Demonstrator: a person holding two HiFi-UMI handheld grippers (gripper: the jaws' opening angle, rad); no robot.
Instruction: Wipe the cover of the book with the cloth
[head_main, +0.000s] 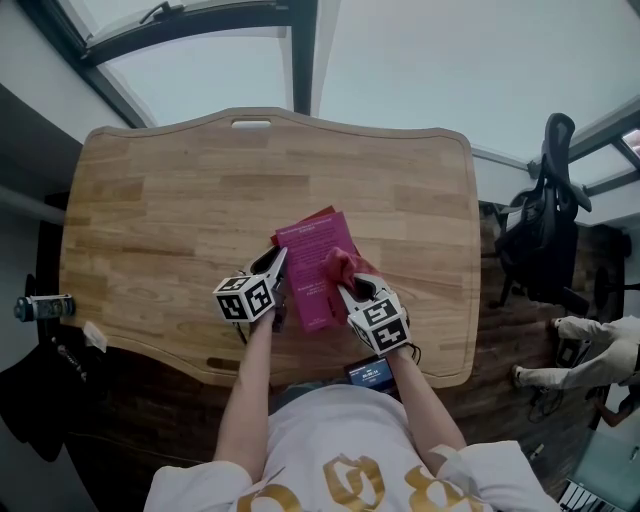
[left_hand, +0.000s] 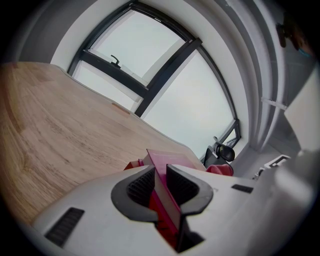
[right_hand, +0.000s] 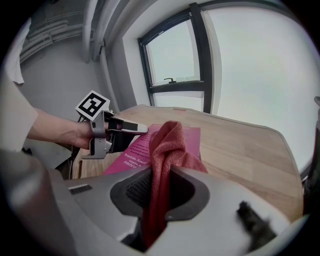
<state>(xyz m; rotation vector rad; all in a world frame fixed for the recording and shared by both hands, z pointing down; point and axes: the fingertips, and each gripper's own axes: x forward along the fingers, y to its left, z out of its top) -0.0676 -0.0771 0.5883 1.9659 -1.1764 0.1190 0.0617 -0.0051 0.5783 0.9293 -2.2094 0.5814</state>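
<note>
On the wooden table (head_main: 150, 220) the left gripper (head_main: 277, 260) clamps the edge of the pink book (head_main: 318, 290) while the right gripper (head_main: 352, 287), pinching the red cloth (head_main: 341, 264) over it, seems mid-wipe, next needing a steady sweep across the cover (head_main: 305, 245)

A book (head_main: 312, 285) lies on the table (head_main: 150, 200), toward its near edge and about midway along it. The left gripper (head_main: 276, 260) sits at the book's left side, that edge clamped between its jaws. The right gripper (head_main: 352, 288) sits at the book's right side, gripping a cloth (head_main: 342, 262) that rests on the cover. An office chair (head_main: 545, 215) stands off the table's right end, and a window (head_main: 200, 75) lies beyond its far edge.
</note>
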